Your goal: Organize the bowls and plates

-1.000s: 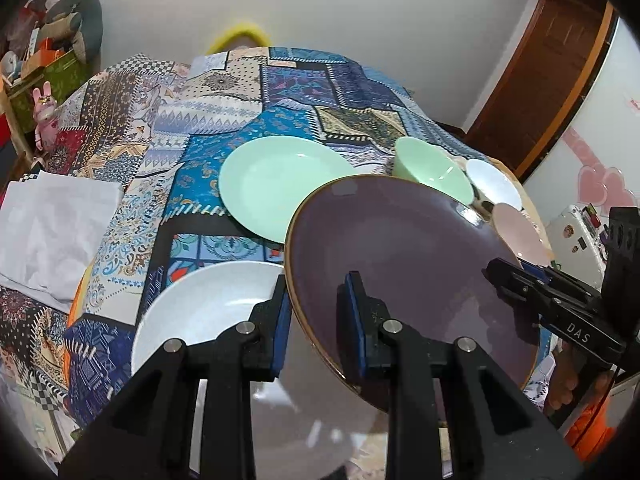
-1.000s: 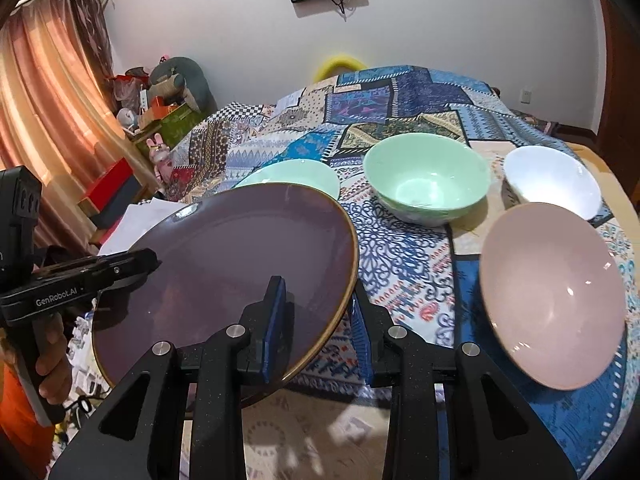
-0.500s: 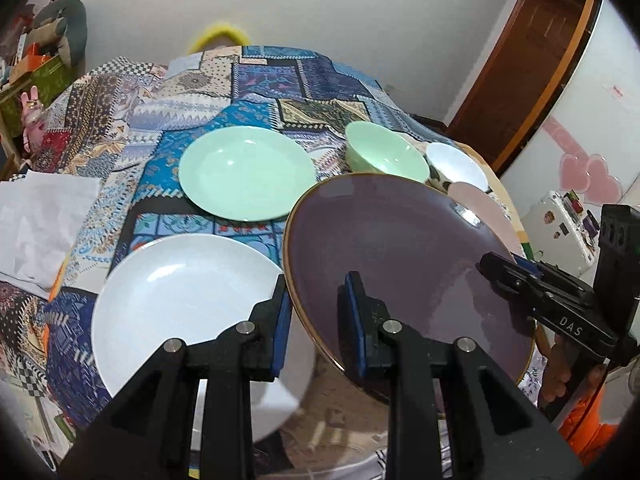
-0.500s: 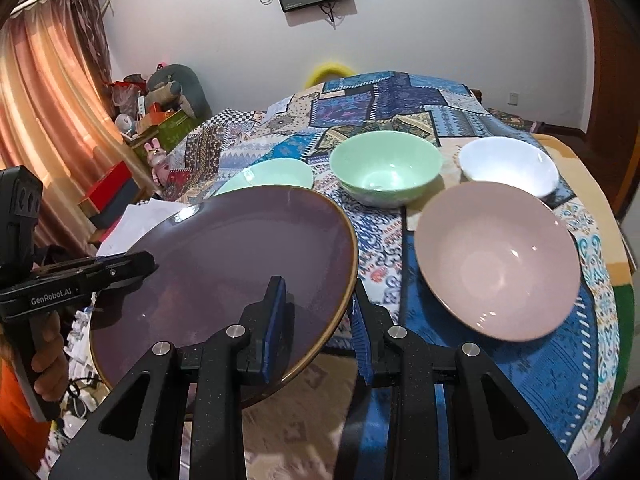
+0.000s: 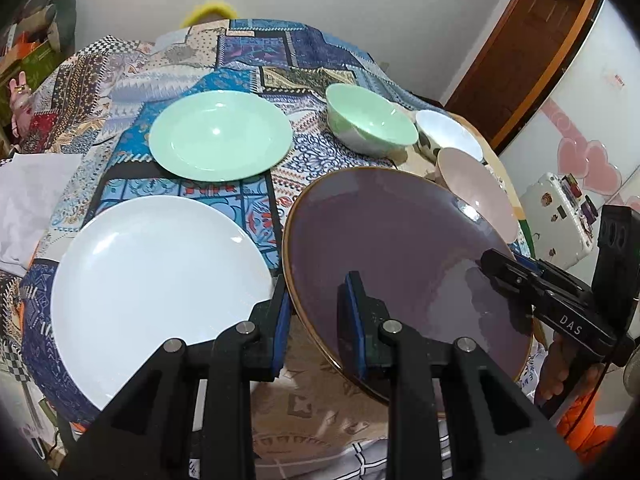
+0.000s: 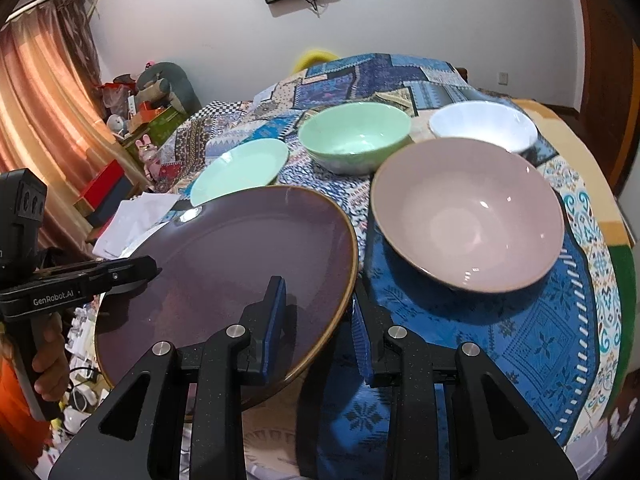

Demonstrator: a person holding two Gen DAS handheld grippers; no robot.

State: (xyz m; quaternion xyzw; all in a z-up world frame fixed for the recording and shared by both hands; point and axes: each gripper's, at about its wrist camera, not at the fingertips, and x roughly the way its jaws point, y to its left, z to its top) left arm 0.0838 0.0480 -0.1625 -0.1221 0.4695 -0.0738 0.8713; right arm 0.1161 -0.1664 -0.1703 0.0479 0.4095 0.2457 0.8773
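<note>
The white plate has come fully into view; both hand-held grippers clamp the empty purple plate.

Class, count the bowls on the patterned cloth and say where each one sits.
3. The pink bowl is nearest, right of the held purple plate. The green bowl sits behind it to the left, and the white bowl behind it to the right. None looks hidden.

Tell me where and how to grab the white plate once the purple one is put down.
Take the white plate by its near rim, coming in low from the table's near edge. It lies flat on the patterned cloth, so only the thin raised lip offers a hold: one finger over it, one under. That near edge seems to overhang the table slightly, which probably helps.
</note>
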